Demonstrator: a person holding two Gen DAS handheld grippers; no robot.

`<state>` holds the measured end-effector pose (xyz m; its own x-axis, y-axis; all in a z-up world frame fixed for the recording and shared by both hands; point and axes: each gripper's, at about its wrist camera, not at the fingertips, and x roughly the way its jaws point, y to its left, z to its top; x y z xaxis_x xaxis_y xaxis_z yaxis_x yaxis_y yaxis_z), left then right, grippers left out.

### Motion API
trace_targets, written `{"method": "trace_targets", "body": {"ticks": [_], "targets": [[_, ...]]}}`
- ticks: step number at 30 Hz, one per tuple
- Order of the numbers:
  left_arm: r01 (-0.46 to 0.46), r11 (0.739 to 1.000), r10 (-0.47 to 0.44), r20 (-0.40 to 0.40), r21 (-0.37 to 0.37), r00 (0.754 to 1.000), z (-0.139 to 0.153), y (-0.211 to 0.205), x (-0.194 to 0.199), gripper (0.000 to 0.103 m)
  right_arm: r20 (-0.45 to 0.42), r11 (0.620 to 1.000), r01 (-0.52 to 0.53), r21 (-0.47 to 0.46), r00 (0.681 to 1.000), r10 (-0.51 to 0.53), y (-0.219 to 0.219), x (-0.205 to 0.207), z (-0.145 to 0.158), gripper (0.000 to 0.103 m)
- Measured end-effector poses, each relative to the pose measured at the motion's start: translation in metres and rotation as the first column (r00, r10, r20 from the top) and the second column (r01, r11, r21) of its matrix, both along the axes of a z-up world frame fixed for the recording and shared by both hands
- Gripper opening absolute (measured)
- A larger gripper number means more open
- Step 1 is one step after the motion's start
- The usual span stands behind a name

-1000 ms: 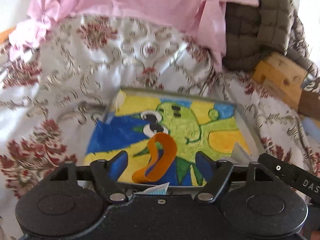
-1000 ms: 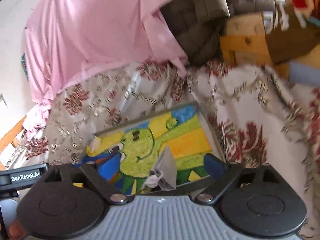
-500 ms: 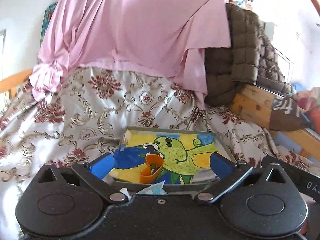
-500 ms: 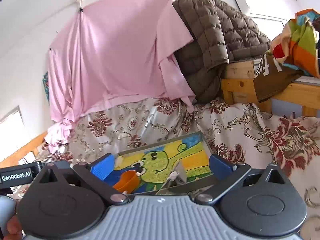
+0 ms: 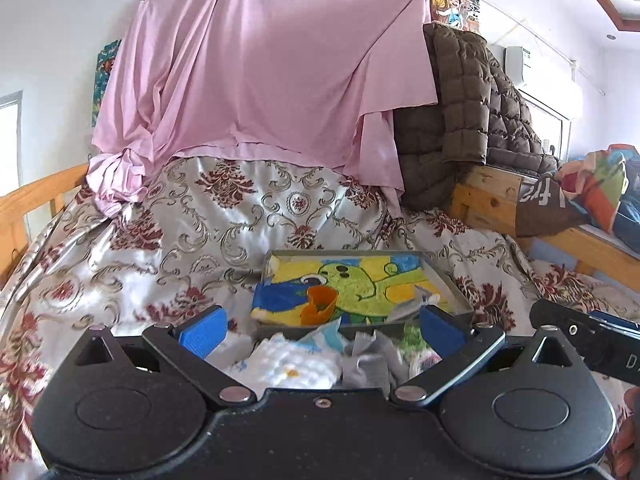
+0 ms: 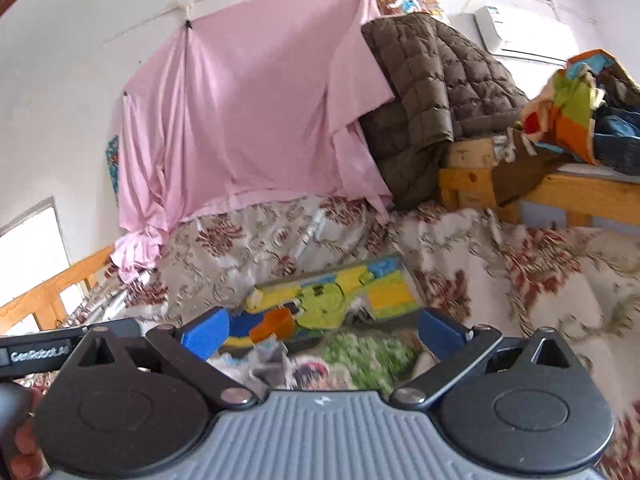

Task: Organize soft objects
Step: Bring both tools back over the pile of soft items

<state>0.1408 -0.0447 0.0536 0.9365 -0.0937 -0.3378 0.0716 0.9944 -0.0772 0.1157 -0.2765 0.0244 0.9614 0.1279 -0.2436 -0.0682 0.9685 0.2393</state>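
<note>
Two tongs spread, gripping nothing: left tongs [image 5: 322,330] hanging nearest over white cloth [image 5: 294,362] lying just before tray [image 5: 448,284]; right tongs [image 6: 322,330] beside.

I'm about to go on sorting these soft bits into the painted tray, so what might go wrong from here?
The tray sits on rumpled floral bedding, so pressing its edge may tip it. The orange loop stands curled and light; a nudge could roll it out. Both left tongs and right tongs are open over the same small pile, so they may collide.
</note>
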Motion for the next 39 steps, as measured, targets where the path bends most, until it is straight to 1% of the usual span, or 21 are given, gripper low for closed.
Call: {"method": "trace_targets", "body": {"ticks": [3, 7, 10, 15, 17, 19, 23, 31, 36, 39], "targets": [[0.011, 1.0, -0.011, -0.015, 0.004, 1.0, -0.009, 0.006, -0.016, 0.102, -0.049, 0.999, 0.05, -0.013, 0.998, -0.05, 0.002, -0.011, -0.004, 0.103], [0.033, 0.999, -0.033, -0.048, 0.013, 0.998, -0.028, 0.013, -0.036, 0.102, -0.109, 0.999, 0.049, -0.012, 0.993, -0.05, 0.004, -0.02, -0.011, 0.103], [0.041, 0.999, -0.041, -0.083, 0.002, 0.996, -0.043, 0.018, -0.045, 0.102, -0.16, 0.998, 0.065, -0.02, 0.985, -0.067, 0.006, -0.026, -0.017, 0.103], [0.057, 0.998, -0.061, -0.171, -0.029, 0.983, -0.064, 0.023, -0.05, 0.102, -0.269, 0.994, 0.109, -0.004, 0.957, -0.106, 0.002, -0.024, -0.026, 0.103], [0.068, 0.997, -0.075, -0.21, -0.04, 0.975, -0.071, 0.022, -0.049, 0.102, -0.325, 0.993, 0.115, -0.001, 0.939, -0.109, 0.002, -0.02, -0.031, 0.103], [0.084, 0.995, -0.093, -0.247, -0.044, 0.965, -0.077, 0.018, -0.048, 0.102, -0.36, 0.994, 0.113, -0.008, 0.927, -0.108, 0.001, -0.017, -0.036, 0.103], [0.112, 0.992, -0.122, -0.292, -0.051, 0.949, -0.087, 0.012, -0.047, 0.102, -0.402, 0.995, 0.1, -0.025, 0.91, -0.101, 0.004, -0.012, -0.042, 0.103], [0.138, 0.989, -0.148, -0.343, -0.052, 0.928, -0.098, 0.002, -0.043, 0.102, -0.461, 0.996, 0.085, -0.027, 0.883, -0.088, 0.005, -0.002, -0.049, 0.103], [0.138, 0.988, -0.151, -0.364, -0.062, 0.919, -0.1, -0.001, -0.042, 0.102, -0.527, 0.996, 0.078, -0.04, 0.846, -0.087, 0.006, 0.008, -0.057, 0.103], [0.154, 0.986, -0.167, -0.373, -0.064, 0.913, -0.102, -0.004, -0.04, 0.102, -0.561, 0.998, 0.055, -0.041, 0.825, -0.068, 0.009, 0.015, -0.061, 0.103]]}}
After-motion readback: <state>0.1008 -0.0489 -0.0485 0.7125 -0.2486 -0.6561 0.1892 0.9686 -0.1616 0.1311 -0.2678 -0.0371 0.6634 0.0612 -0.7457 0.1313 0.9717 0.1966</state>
